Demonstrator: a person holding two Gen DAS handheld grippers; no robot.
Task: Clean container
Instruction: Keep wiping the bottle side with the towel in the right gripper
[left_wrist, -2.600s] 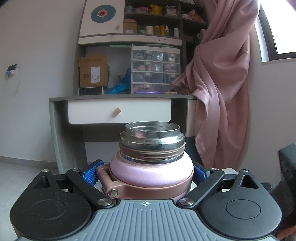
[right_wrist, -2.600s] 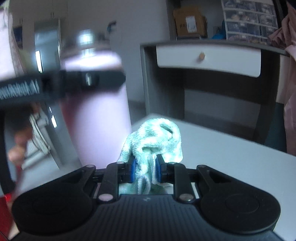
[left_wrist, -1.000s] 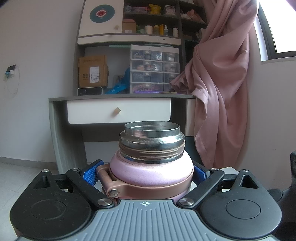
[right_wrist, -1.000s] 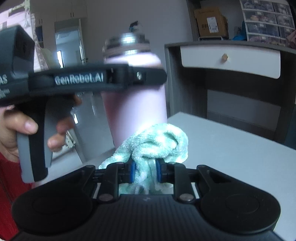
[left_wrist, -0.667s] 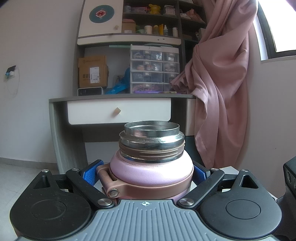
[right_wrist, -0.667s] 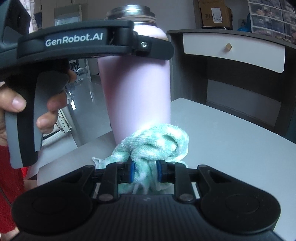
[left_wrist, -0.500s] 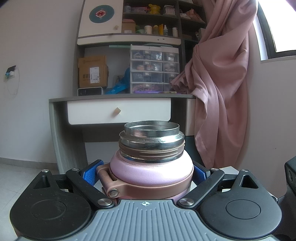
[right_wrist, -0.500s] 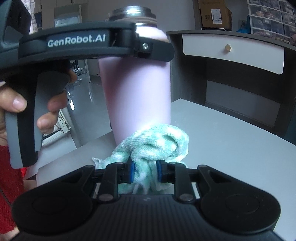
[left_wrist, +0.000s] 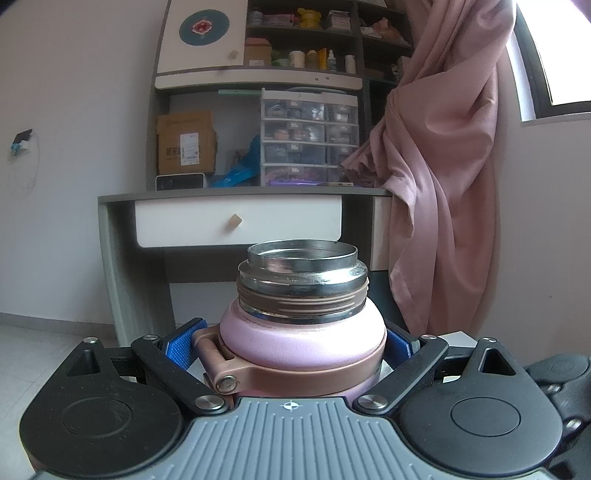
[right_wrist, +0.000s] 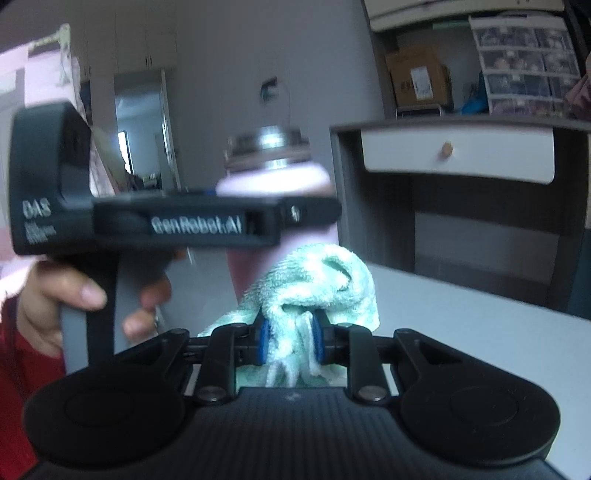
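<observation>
Flask: I see the pink flask (left_wrist: 303, 332) upright at lower centre of the left wrist view, its steel mouth open with no lid; in the right wrist view it is blurred at centre, standing on the table.
Left gripper: my left gripper (left_wrist: 291, 345) is clamped on the flask's shoulder, a blue pad (left_wrist: 181, 345) pressed against each side, just under the rose collar.
Cloth: a bunched mint cloth (right_wrist: 317, 284) sits at centre of the right wrist view, in front of the flask's lower body; whether it touches the flask I cannot tell.
Right gripper: my right gripper (right_wrist: 290, 341) is nearly closed, pinching the cloth between its blue pads.
Hand: a hand (right_wrist: 55, 299) at the left edge grips the left gripper's handle.
Table: a grey table (right_wrist: 480, 325) spreads to the right.
Desk: a desk (left_wrist: 236, 221) with a white drawer stands behind.
Curtain: a pink curtain (left_wrist: 443, 184) hangs at upper right.
</observation>
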